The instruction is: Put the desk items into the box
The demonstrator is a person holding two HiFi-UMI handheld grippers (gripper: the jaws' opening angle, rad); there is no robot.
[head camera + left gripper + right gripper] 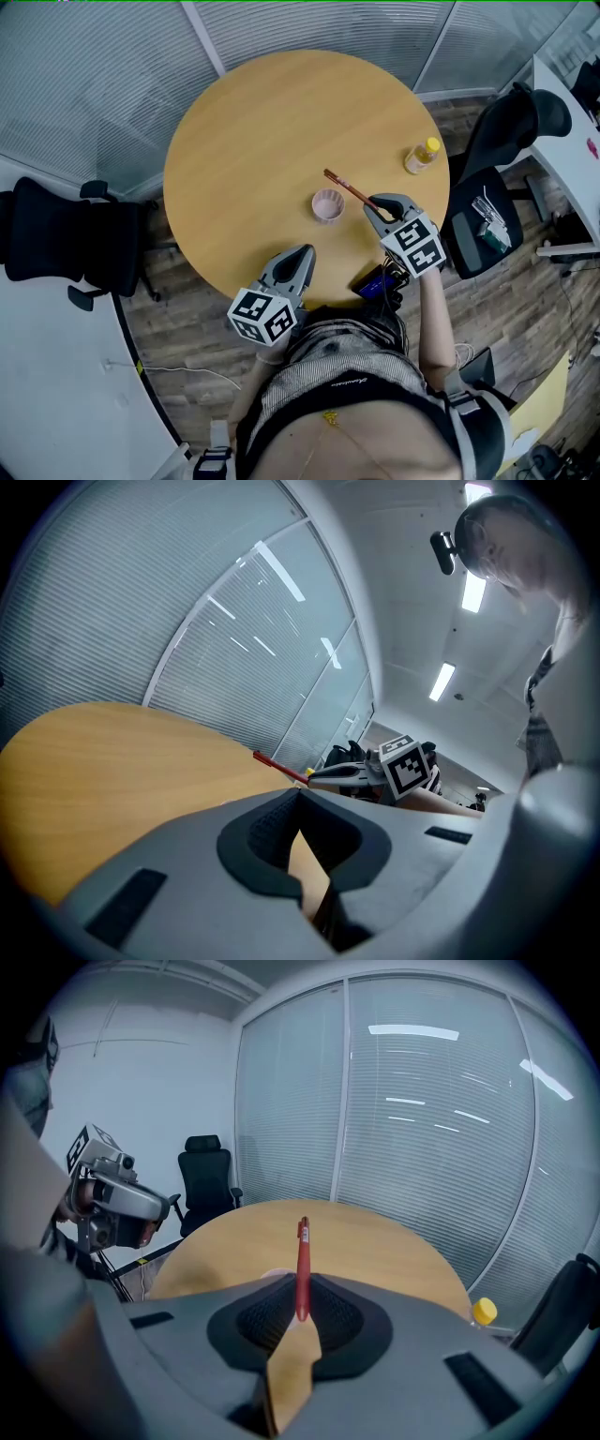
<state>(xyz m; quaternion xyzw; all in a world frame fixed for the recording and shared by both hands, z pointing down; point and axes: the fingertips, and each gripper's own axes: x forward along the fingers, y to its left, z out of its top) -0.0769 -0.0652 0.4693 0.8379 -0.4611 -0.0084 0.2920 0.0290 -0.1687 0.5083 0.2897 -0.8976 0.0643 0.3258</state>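
1. Count time: two grippers, one red pen (345, 186), one small pink pot (328, 204), one bottle with a yellow cap (422, 156), one blue item (373, 281) and two black office chairs
2. The surface was a round wooden table (253, 112), bare across most of its top, with the pot near its middle and the bottle out by its right edge
3. Around it ran glass walls with closed blinds (103, 66), a wood-plank floor (525, 309), one chair (66, 239) off to the left and the other chair (511, 127) to the right, close behind the bottle
4. The blue item sat at the near rim of the table, just under the right gripper's marker cube; what it was could not be made out
5. And the right gripper (372, 202) was clenched on the red pen: its pads pinched the lower end and the rest of the pen stuck out ahead, up and away over the table
6. The pen hung in the air, clear of the wood, and the pink pot lay just beside those jaws, beneath the pen's line
7. The left gripper (302, 251) hovered over the near edge of the table, well left of the pot, its jaws a narrow slit apart and nothing between them
8. Bottle and pot both stood upright, touched by neither gripper
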